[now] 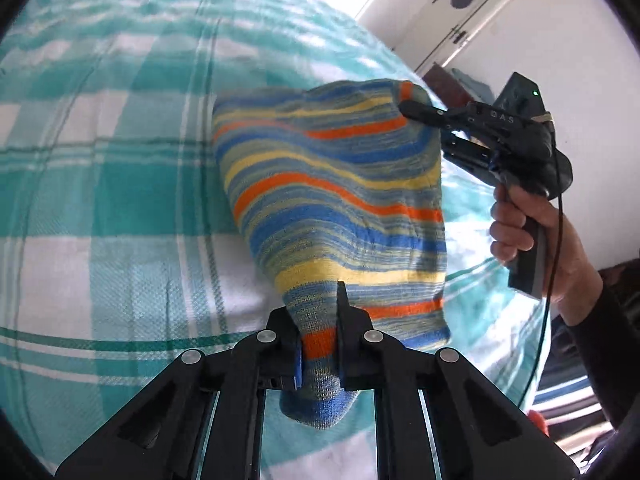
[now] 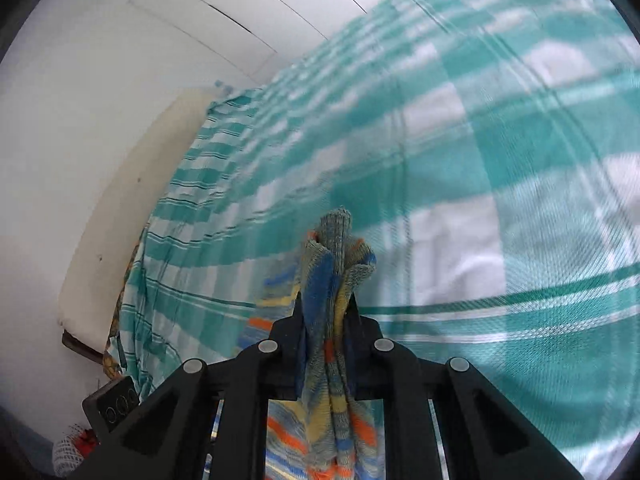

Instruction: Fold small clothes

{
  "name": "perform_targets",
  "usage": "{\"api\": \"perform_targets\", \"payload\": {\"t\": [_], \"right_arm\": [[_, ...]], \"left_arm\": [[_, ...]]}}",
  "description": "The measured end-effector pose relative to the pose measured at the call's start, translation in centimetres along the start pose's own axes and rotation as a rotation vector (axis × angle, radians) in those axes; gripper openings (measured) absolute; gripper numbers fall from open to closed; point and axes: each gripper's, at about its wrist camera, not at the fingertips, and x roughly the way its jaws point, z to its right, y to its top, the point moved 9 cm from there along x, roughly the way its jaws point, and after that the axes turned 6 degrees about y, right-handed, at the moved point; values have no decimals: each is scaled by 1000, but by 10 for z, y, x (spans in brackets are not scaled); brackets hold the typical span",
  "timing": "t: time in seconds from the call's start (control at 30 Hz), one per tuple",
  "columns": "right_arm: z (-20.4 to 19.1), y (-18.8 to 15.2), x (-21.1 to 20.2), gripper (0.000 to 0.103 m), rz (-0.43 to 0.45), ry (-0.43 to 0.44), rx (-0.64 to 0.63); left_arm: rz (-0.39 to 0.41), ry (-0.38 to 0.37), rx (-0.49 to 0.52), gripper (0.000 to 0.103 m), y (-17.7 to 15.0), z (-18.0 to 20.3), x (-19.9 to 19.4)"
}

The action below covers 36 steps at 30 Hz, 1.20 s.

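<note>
A small knitted garment [image 1: 336,196] with blue, yellow, orange and grey-green stripes hangs stretched in the air above the bed. My left gripper [image 1: 318,320] is shut on its near corner. My right gripper [image 1: 416,114] is shut on its far upper corner, held by a hand at the right. In the right wrist view the bunched striped garment [image 2: 336,272] sticks out between the shut fingers of the right gripper [image 2: 326,312] and hangs down below them.
A teal and white checked bedspread [image 1: 120,200] covers the bed below, and it also shows in the right wrist view [image 2: 500,200]. White walls and a door [image 1: 460,20] stand beyond. A bare mattress edge [image 2: 112,216] shows at the left.
</note>
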Motion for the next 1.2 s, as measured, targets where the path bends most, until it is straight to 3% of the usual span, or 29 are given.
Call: {"api": "perform_targets", "payload": {"t": [0.13, 0.2, 0.23, 0.27, 0.3, 0.33, 0.4, 0.5, 0.63, 0.77, 0.83, 0.9, 0.97, 1.2], "right_arm": [[-25, 9, -9, 15, 17, -10, -43], [-18, 11, -10, 18, 20, -48, -63], [-7, 11, -8, 30, 13, -94, -66], [12, 8, -8, 41, 3, -214, -63], [25, 5, -13, 65, -2, -299, -62], [32, -1, -20, 70, -9, -386, -81], [26, -12, -37, 74, -7, -451, -131], [0, -45, -64, 90, -39, -544, -214], [-55, -115, -92, 91, -111, -580, -277], [-110, -191, -112, 91, -135, -572, -259], [-140, -231, -121, 95, -134, -563, -252], [-161, -259, -128, 97, -126, -579, -251], [-179, -280, -138, 97, -108, -607, -251], [-219, -320, -168, 97, -126, -681, -294]], "left_arm": [[57, 55, 54, 14, 6, 1, -17], [21, 111, 63, 43, 6, -10, 5], [-15, 149, 63, 68, 0, -15, 16], [-48, 195, 62, 67, -12, -22, 24], [-70, 216, 66, 65, -22, -26, 24], [-79, 226, 71, 66, -30, -26, 21], [-52, 253, 71, 76, -42, -27, 4], [-1, 339, 86, 84, -53, -28, -29], [132, 516, 180, 92, -60, -19, -91], [227, 536, 179, 98, -72, -7, -150], [200, 563, 146, 98, -79, -7, -164], [110, 585, 129, 98, -92, -7, -172], [72, 613, 131, 98, -102, -6, -182], [99, 564, 106, 98, -120, 10, -214]]}}
